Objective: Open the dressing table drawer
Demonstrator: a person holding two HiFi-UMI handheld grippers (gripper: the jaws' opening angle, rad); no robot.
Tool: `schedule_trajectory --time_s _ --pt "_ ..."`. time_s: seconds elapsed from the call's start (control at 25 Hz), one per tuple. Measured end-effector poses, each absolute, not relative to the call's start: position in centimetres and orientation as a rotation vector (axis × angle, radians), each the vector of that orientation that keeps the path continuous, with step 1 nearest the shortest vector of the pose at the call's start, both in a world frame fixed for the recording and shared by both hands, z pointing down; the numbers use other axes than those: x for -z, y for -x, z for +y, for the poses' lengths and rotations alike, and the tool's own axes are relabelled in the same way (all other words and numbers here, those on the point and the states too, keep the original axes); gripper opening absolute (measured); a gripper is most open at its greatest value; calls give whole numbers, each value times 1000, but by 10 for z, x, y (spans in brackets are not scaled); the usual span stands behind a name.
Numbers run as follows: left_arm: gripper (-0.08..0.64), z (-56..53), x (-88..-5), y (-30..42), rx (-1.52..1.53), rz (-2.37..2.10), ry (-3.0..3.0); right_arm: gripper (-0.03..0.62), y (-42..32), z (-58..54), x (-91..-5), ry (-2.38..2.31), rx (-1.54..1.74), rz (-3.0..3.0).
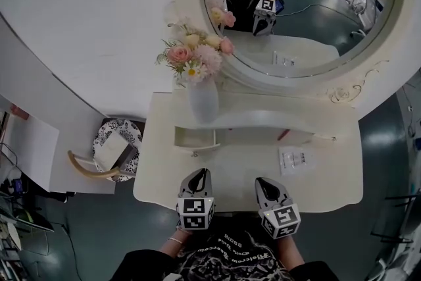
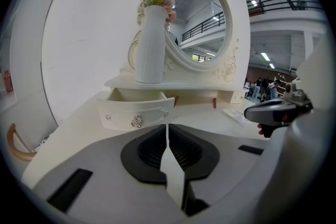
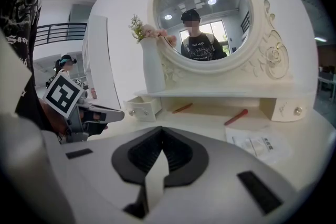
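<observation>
The white dressing table (image 1: 237,178) has a small left drawer (image 1: 195,139) that stands pulled out, its inside showing. In the left gripper view this drawer (image 2: 137,110) lies just ahead, with a round metal knob (image 2: 137,121) on its front. My left gripper (image 1: 202,172) hovers over the tabletop a little short of the drawer, apart from it. Its jaws (image 2: 167,129) are shut with nothing between them. My right gripper (image 1: 261,181) hangs beside it over the table's front, also shut and empty (image 3: 161,132). From the right gripper view the drawer (image 3: 142,107) sits at the left.
A white vase of pink flowers (image 1: 202,99) stands on the shelf above the drawer, below a round mirror (image 1: 296,3). A clear plastic packet (image 1: 296,160) and a red pen (image 3: 237,117) lie on the right. A closed right drawer (image 3: 286,107) and a patterned stool (image 1: 115,151) show too.
</observation>
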State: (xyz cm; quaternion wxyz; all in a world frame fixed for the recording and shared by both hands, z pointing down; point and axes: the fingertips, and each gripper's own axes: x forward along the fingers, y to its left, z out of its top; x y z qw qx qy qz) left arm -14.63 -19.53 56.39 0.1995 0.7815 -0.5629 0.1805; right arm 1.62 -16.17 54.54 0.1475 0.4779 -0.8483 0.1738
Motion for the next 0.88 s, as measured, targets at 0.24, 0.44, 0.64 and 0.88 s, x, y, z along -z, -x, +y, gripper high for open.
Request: schedule_trajectory --time_s 0.24,0.44,0.64,0.88 --pt "17 -194 -557 134 -438 -1490 -2257 9 -15 -164 -545 -1364 -505 -2448" --pt "17 -195 -559 133 -422 -1472 -2248 9 -13 -165 -546 -1339 -501 -2452" --pt "15 -196 -560 136 -412 -1482 -2229 9 -15 -168 -546 -1346 -501 -2447" --pt "15 -198 -560 137 -405 -1478 -2232 9 -15 -171 -544 -1362 -490 -2446"
